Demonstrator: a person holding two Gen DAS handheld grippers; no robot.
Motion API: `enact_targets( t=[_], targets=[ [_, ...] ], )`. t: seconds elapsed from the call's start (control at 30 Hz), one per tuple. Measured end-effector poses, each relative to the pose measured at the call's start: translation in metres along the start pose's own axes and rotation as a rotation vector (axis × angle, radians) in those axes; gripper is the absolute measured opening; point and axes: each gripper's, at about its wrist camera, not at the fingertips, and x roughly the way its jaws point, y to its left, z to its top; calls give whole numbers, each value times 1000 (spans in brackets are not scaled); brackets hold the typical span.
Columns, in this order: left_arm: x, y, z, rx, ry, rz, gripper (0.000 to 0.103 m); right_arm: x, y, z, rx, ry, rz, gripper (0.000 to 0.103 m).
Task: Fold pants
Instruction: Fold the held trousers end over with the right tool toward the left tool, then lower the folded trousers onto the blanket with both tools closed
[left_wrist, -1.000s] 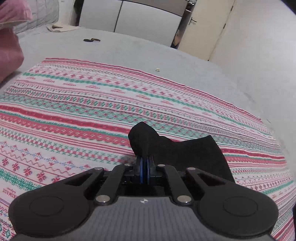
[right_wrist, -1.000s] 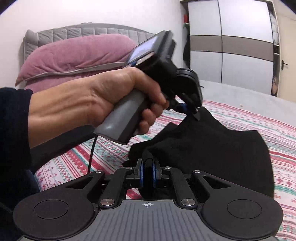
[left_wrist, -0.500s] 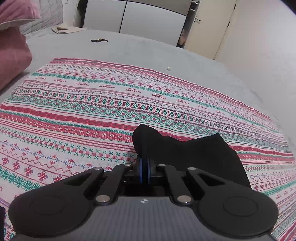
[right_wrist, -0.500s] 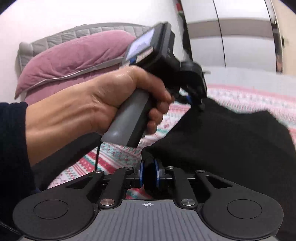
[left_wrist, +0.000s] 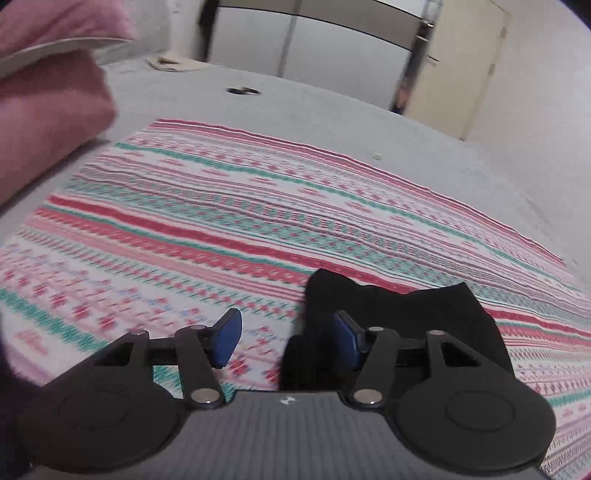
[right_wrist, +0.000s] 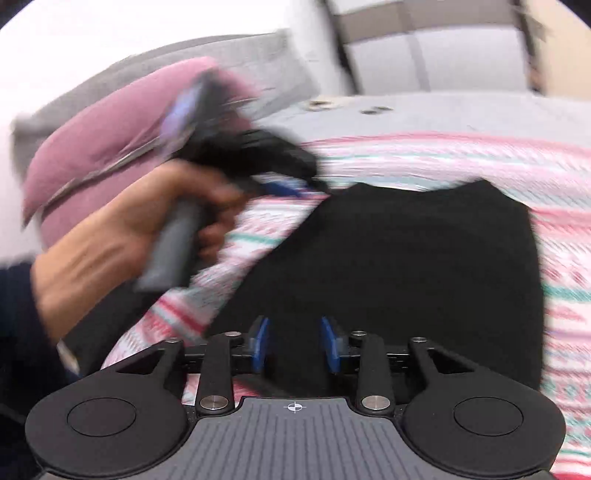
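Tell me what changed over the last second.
Both grippers let go of the pants. The left gripper was clamped on a corner; its jaws are opening, cloth against one pad only. The right gripper is opening too, cloth loose between its pads. The pants remain folded on the striped blanket.

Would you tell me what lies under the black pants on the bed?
The black pants lie on a red, green and white patterned cloth spread over the grey bed cover. The part of the cloth beneath them is hidden.
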Motion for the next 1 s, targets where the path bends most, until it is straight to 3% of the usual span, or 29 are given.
enact_targets(
  t=[0.1,0.17,0.3,0.33,0.43,0.5,0.83,1.0],
  targets=[
    [-21,-20,-15,82,-17,101,88,-10,-31,7,83,9,-61,36],
    [-32,-33,-28,145,-24,114,93,-17,-49,14,130,2,-125,36],
    [-41,-48,-49,180,-6,122,93,-21,-86,25,316,-4,-136,37],
    [-42,-49,-53,176,-6,129,91,-20,-91,25,324,-1,-151,37],
    [-38,-52,-62,186,19,108,70,-13,-104,20,345,28,-200,38],
    [-29,-52,-65,194,54,114,68,-10,-107,14,366,43,-187,38],
    [-23,-44,-68,178,76,126,68,3,-91,6,219,72,-223,43],
    [-24,-40,-66,153,84,121,75,1,-88,12,178,82,-232,48]
  ],
)
